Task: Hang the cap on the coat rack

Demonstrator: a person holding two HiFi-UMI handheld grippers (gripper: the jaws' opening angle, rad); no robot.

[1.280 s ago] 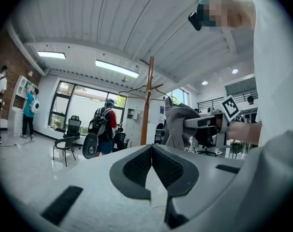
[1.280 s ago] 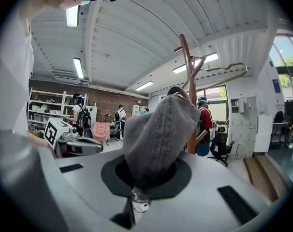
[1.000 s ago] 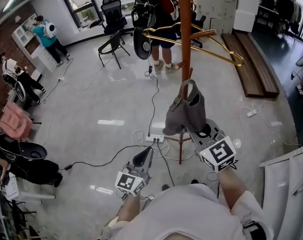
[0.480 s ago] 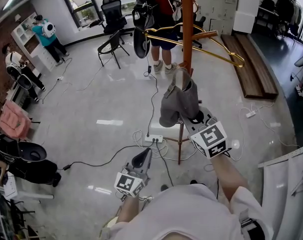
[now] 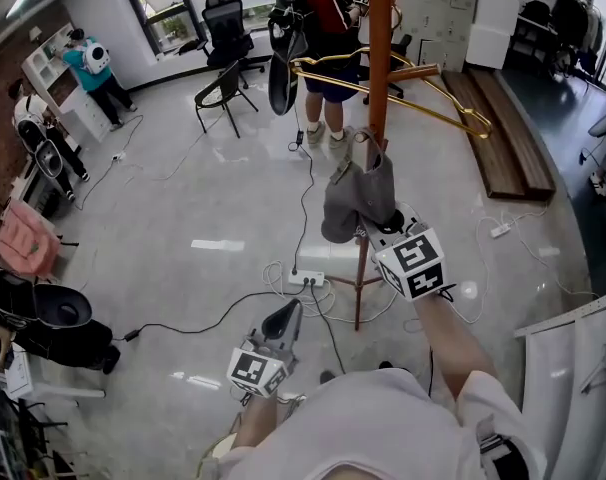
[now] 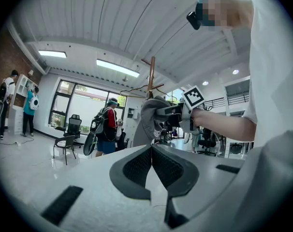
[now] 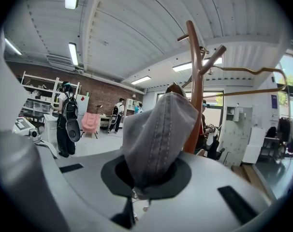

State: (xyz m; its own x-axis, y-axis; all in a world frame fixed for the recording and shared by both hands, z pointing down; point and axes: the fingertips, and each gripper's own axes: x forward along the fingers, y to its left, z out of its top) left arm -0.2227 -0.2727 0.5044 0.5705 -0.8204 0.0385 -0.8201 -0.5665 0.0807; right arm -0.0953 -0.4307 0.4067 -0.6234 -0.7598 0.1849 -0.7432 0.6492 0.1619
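Note:
A grey cap [image 5: 358,195] hangs from my right gripper [image 5: 380,226], which is shut on its fabric. The cap is raised close against the brown pole of the coat rack [image 5: 377,78], below its wooden pegs. From the right gripper view the cap [image 7: 156,134] fills the space between the jaws, and the coat rack [image 7: 197,81] stands just behind it. My left gripper [image 5: 286,319] is held low near my body, shut with nothing in it. The left gripper view shows its closed pads [image 6: 152,164] and, farther off, the cap [image 6: 151,120].
A gold wire hanger [image 5: 403,93] hangs on the rack's pegs. A person with a backpack [image 5: 313,18] stands behind the rack. Cables and a power strip [image 5: 308,276] lie on the floor by the rack's base. Black chairs [image 5: 223,88] stand at the back left.
My right gripper has lifted the cap up and toward the rack's pole. The left gripper has stayed where it was.

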